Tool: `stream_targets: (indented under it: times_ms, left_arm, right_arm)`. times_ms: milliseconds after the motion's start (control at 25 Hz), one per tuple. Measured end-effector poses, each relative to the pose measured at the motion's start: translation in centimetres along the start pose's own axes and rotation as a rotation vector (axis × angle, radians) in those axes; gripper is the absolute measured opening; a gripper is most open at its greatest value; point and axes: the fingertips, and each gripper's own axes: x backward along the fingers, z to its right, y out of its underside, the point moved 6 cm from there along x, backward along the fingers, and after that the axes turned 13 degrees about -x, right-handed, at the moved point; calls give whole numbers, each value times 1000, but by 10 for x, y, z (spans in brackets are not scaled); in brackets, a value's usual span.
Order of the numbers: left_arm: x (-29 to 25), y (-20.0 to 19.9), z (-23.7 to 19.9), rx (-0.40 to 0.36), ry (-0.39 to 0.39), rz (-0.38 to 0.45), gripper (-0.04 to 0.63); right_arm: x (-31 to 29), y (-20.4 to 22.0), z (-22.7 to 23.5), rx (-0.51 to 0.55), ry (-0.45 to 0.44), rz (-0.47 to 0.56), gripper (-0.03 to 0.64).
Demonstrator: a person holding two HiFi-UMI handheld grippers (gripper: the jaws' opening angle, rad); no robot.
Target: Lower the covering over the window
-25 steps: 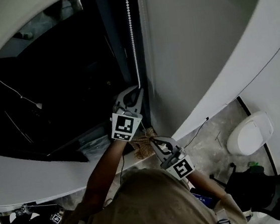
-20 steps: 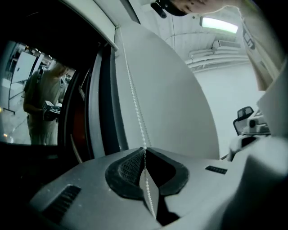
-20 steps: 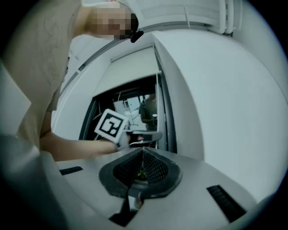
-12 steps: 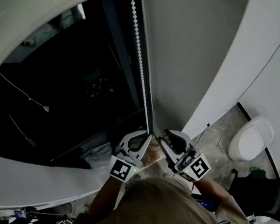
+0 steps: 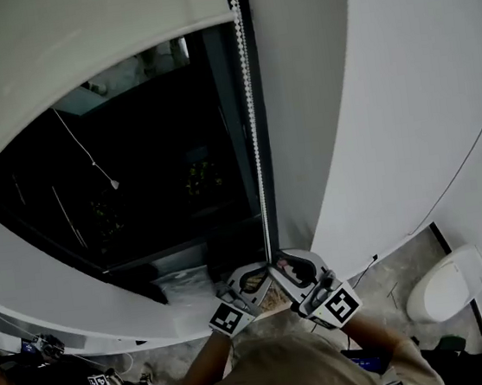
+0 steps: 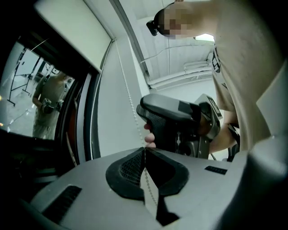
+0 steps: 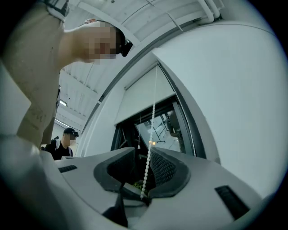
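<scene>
A white roller blind covers the top of the dark window. Its bead chain hangs down the window's right edge, beside the frame. My left gripper is shut on the chain low down; in the left gripper view the beads run into the closed pads. My right gripper is close beside it on the right. Its jaws have just been opening, and the chain hangs loose between the pads without being pressed.
The white wall is right of the window and the white sill below it. A white round object lies on the floor at the right. One person stands behind me, another shows in the glass.
My left gripper has come down along the chain towards me, still shut on it. The right gripper has come up beside it and opened. More white blind shows above the window.
</scene>
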Motion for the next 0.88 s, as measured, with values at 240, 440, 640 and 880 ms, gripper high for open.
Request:
stream_targets:
  times_ms: [240,440,640,880]
  left_arm:
    - [10,41,53,160,-53,-75,17]
    - [12,46,63,226,-109,-76,17]
    - [4,48,62,183,-112,-96,18]
    - [-1,46,69,141,-90,-121,18]
  right_arm:
    - [5,9,-5,-10,-53,-72,32]
    - [13,13,2,-26,-66,-96,12]
    - [11,9,20,-38,-54,-47,164]
    - [9,14,18,-120,-131,-56,16]
